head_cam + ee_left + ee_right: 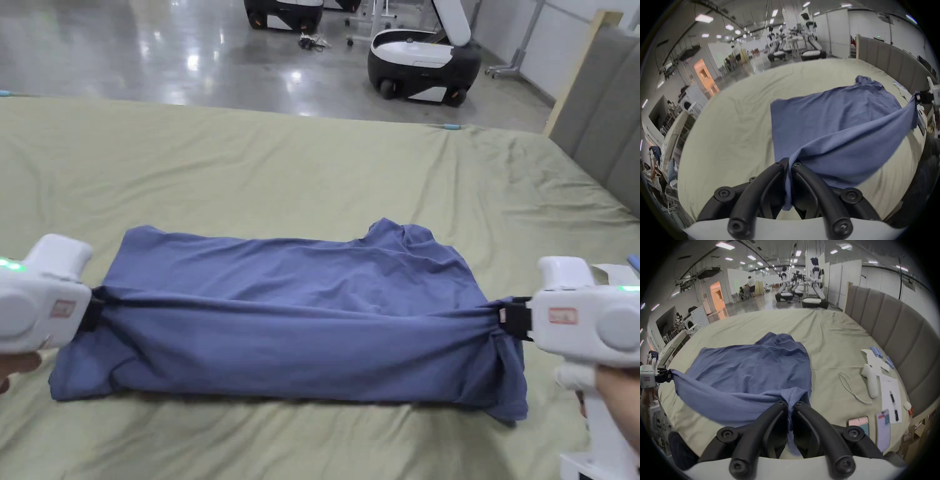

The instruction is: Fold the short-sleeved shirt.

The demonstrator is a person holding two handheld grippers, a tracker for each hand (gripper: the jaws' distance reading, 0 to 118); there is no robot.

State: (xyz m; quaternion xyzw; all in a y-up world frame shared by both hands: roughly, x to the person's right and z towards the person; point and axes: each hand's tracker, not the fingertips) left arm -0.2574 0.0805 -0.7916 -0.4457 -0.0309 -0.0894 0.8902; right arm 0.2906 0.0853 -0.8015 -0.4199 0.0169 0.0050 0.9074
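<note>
Where both jaws pinch, blue shirt (300, 312) taut between left tool (94, 309) and right tool (509, 317).

- A big, open indoor hall that serves as a robot test lab, not a home: polished grey concrete floor (187, 56) with glare from rows of ceiling light panels (725, 245).
- A bed (281, 169) with an olive-green sheet stands in the open hall, a grey padded headboard (893, 331) on its right side.
- Beyond the far edge of the bed are wheeled black-and-white robot bases (422, 65); humanoid robots (816, 272) stand farther off.
- White partition panels (843, 282) at far right, washing machines (696, 319) along the left wall.
- People (751, 287) gathered far off near an orange-lit doorway (717, 295).
</note>
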